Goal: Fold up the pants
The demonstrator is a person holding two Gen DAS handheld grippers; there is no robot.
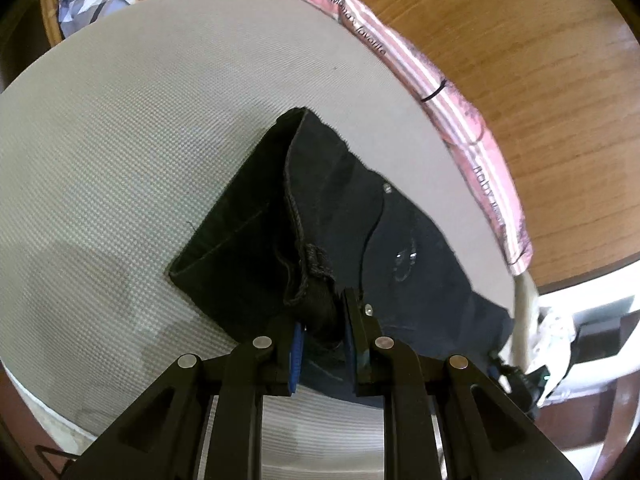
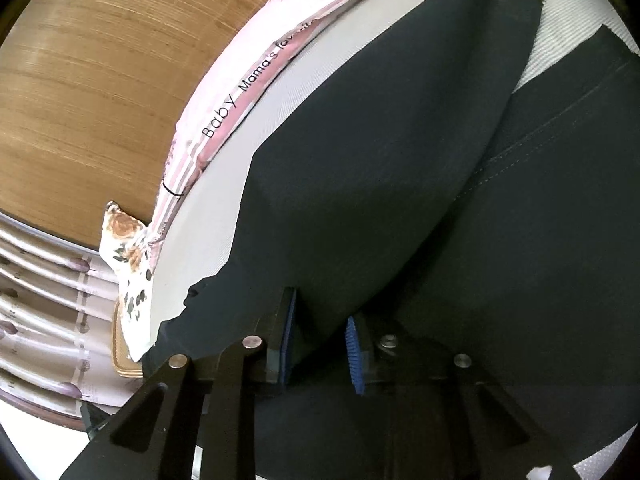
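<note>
The dark pants (image 1: pixel 360 216) lie on a grey textured mat (image 1: pixel 140 140) that covers the bed, with a pink striped cloth (image 1: pixel 460 116) running along the mat's far edge beside a wooden board (image 1: pixel 520 40). The left gripper (image 1: pixel 322 332) is clamped on a bunched fold at the waistband, next to a belt loop. The right gripper (image 2: pixel 320 340) pinches a raised fold of the pants' dark cloth, and the two legs (image 2: pixel 400 140) spread away from it across the mat.

Both wrist views close, angled down, sharing pants (image 1: pixel 360 216).
</note>
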